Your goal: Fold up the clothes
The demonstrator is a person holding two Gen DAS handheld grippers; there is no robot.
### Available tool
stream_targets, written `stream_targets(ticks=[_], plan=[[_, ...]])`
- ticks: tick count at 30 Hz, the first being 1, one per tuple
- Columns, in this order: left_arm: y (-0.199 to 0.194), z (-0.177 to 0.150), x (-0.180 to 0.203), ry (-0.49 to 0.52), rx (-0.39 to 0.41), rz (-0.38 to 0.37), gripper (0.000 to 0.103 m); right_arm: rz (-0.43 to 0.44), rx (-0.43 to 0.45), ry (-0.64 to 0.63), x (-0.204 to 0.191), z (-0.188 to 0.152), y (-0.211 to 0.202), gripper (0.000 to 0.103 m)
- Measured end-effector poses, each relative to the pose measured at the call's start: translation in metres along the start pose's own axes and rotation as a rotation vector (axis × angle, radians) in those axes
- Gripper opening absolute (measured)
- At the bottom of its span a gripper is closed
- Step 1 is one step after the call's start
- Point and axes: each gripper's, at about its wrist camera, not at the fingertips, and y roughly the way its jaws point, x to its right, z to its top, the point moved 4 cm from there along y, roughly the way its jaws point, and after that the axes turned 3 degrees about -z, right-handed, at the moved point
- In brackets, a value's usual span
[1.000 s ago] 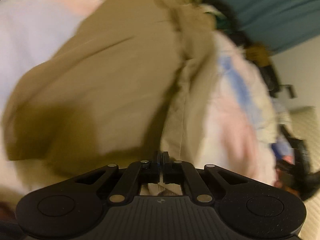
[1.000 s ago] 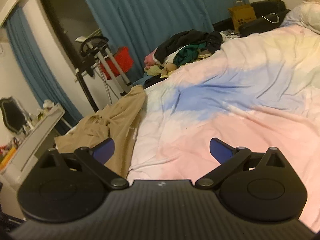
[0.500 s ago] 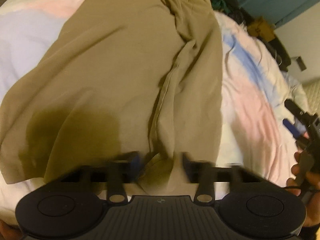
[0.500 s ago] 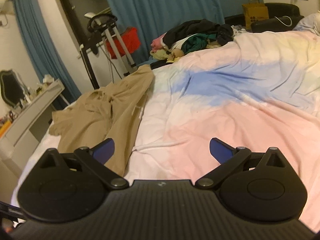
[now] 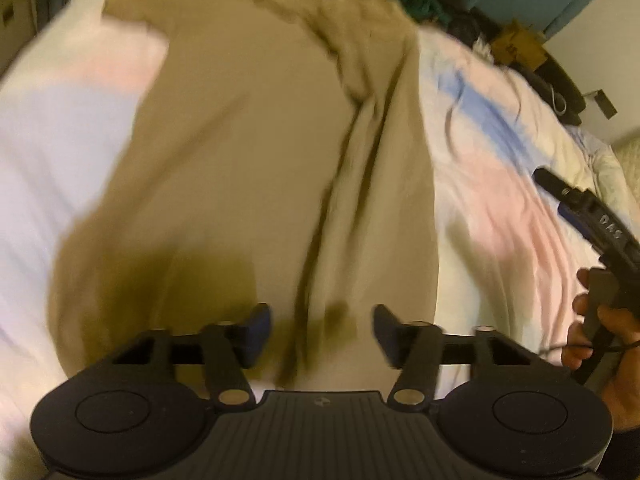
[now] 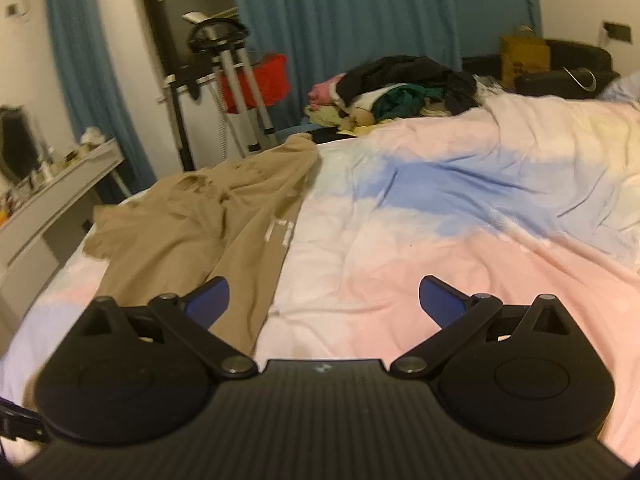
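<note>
A tan garment (image 5: 248, 168) lies spread on the pastel bedcover (image 5: 492, 216), with a long fold running down its middle. My left gripper (image 5: 322, 332) hovers just above its near edge; the jaws are opening and the cloth lies loose below them, not pinched. In the right wrist view the same tan garment (image 6: 208, 232) lies at the left of the bed, one strip reaching toward me. My right gripper (image 6: 322, 304) stands open over the bedcover (image 6: 440, 216) with nothing between its fingers. That right gripper (image 5: 560, 196) also shows at the right edge of the left wrist view, held in a hand (image 5: 600, 344).
A heap of mixed clothes (image 6: 400, 92) sits at the far side of the bed. Blue curtains (image 6: 360, 20), a stand with a red box (image 6: 256, 80), a white side table (image 6: 60, 196) at left, and a brown paper bag (image 6: 524, 58) ring the bed.
My left gripper has let go of the tan cloth and its fingers have spread apart; it has lifted slightly. The right gripper has swung sideways, staying open.
</note>
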Motion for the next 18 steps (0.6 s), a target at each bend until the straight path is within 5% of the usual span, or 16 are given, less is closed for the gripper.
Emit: stream_targets(ticks=[8,15,16,18], plan=[[0.062,0.142,0.028,0.080,0.297,0.137,0.078,-0.014,0.041,0.024,-0.013,0.014,0.042,0.103],[0.161,0.235,0.024,0.099,0.392,0.254,0.076,-0.032,-0.020,0.010,0.006,-0.004,0.080,0.103],[0.174,0.245,0.021,0.092,0.396,0.276,0.069,-0.028,-0.030,0.025,0.009,-0.006,0.085,0.103],[0.187,0.258,0.010,0.052,0.427,0.290,0.034,-0.015,-0.046,0.040,0.011,-0.010,0.097,0.103]])
